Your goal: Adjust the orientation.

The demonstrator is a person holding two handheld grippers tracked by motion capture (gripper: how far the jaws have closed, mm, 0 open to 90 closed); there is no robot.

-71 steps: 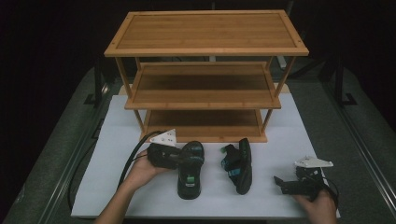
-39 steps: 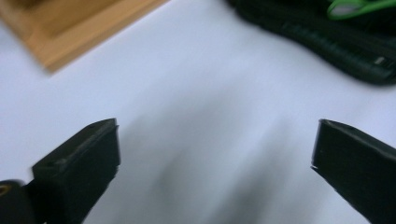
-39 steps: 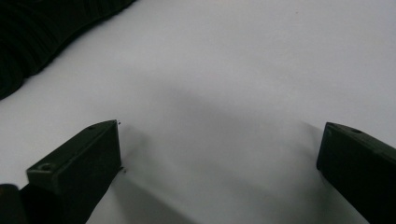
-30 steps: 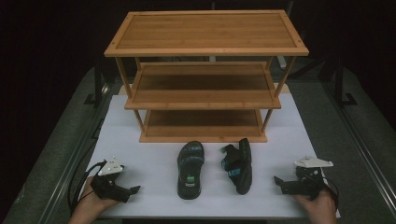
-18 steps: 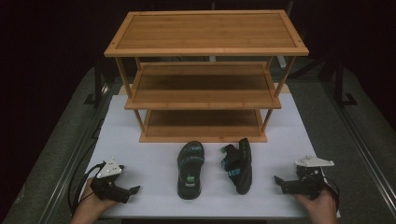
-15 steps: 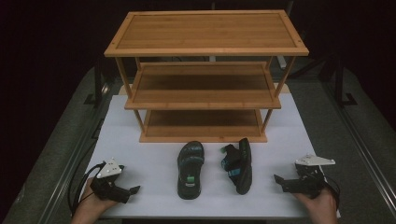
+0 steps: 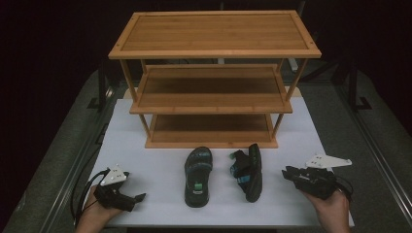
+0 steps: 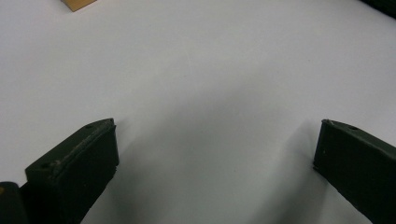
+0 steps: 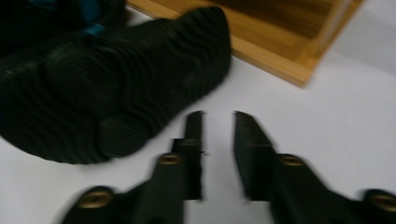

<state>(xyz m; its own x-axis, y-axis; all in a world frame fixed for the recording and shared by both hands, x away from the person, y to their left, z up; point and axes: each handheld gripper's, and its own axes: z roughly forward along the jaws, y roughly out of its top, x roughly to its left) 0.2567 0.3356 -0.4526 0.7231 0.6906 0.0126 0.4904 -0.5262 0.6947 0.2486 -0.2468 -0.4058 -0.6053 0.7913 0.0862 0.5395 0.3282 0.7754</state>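
Note:
Two black sandals lie on the white table (image 7: 145,145) in front of a bamboo shelf rack (image 7: 214,53). The left sandal (image 7: 197,177) rests sole down and shows a blue and green footbed. The right sandal (image 7: 248,172) lies on its side, and its ribbed sole (image 9: 116,84) sits just left of my right gripper (image 9: 217,116). That right gripper (image 7: 287,171) hovers to the right of this sandal. Its jaws have just been closing and stand a narrow gap apart with nothing between them. My left gripper (image 7: 138,198) rests at the table's front left, its jaws (image 8: 217,140) wide open over bare table.
The rack has three bamboo shelves, and its bottom board (image 9: 280,51) lies close behind the sandals. A corner of the rack (image 8: 77,3) is seen in the left gripper view. Grey floor and dark rails flank the table.
The left gripper drew back from the left sandal to the front left, then stayed still. The right gripper has risen slightly and its jaws have narrowed.

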